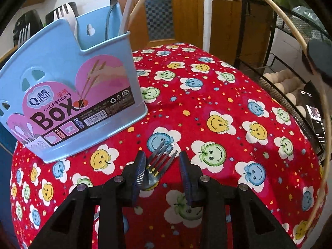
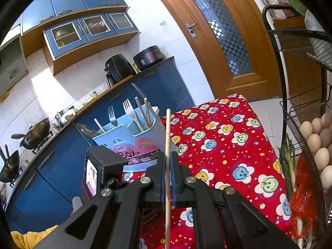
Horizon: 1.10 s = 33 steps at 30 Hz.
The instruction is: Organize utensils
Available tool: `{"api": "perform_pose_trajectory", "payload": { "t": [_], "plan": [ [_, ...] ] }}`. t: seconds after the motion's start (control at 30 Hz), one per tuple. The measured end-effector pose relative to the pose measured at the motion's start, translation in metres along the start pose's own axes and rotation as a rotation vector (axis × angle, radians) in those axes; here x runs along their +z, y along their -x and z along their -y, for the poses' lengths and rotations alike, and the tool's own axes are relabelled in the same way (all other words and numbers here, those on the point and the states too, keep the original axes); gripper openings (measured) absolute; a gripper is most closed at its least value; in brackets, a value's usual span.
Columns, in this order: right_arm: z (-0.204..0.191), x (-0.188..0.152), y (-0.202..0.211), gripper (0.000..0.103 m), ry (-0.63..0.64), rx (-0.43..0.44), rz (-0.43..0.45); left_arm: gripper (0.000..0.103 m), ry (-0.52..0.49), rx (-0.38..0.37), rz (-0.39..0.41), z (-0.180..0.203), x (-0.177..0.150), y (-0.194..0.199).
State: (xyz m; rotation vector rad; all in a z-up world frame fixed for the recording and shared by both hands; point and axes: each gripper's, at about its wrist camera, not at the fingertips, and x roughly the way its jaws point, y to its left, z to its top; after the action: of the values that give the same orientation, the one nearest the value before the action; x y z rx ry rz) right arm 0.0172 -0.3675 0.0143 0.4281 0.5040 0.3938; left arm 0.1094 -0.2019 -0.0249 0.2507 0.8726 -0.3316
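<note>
Both wrist views are bright, evenly lit colour pictures with strong fisheye bending. Straight lines bow outward: the wooden door (image 2: 226,41) curves like an arc, and the corners fall away into black vignette. In the right wrist view, a hard patch of sunlight lies across the white wall tiles (image 2: 49,87), washing them out, while the blue cabinets (image 2: 41,186) below sit in softer shade. In the left wrist view, the red patterned cloth (image 1: 207,108) is sharp and saturated at the centre. The far right edge smears: a dark shape there (image 1: 319,60) is blurred, and a small lit screen (image 1: 315,112) glares.
</note>
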Motion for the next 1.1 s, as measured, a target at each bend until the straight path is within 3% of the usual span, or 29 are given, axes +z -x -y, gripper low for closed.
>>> {"api": "perform_pose_trajectory", "payload": {
  "t": [0.13, 0.4, 0.83, 1.1],
  "plan": [
    [0.002, -0.002, -0.002, 0.006, -0.008, 0.012, -0.005, 0.008, 0.012, 0.001, 0.024, -0.008, 0.003, 0.006],
    [-0.004, -0.002, -0.003, 0.006, 0.001, 0.02, -0.004, 0.007, 0.079, -0.036, 0.074, -0.029, -0.002, 0.032],
    [-0.034, 0.001, -0.004, 0.006, 0.066, 0.015, 0.012, 0.001, 0.218, -0.064, 0.324, -0.08, -0.006, 0.129],
    [-0.06, 0.002, -0.008, 0.006, 0.11, 0.01, 0.01, 0.001, 0.285, -0.086, 0.412, -0.112, -0.013, 0.164]
  ]
}}
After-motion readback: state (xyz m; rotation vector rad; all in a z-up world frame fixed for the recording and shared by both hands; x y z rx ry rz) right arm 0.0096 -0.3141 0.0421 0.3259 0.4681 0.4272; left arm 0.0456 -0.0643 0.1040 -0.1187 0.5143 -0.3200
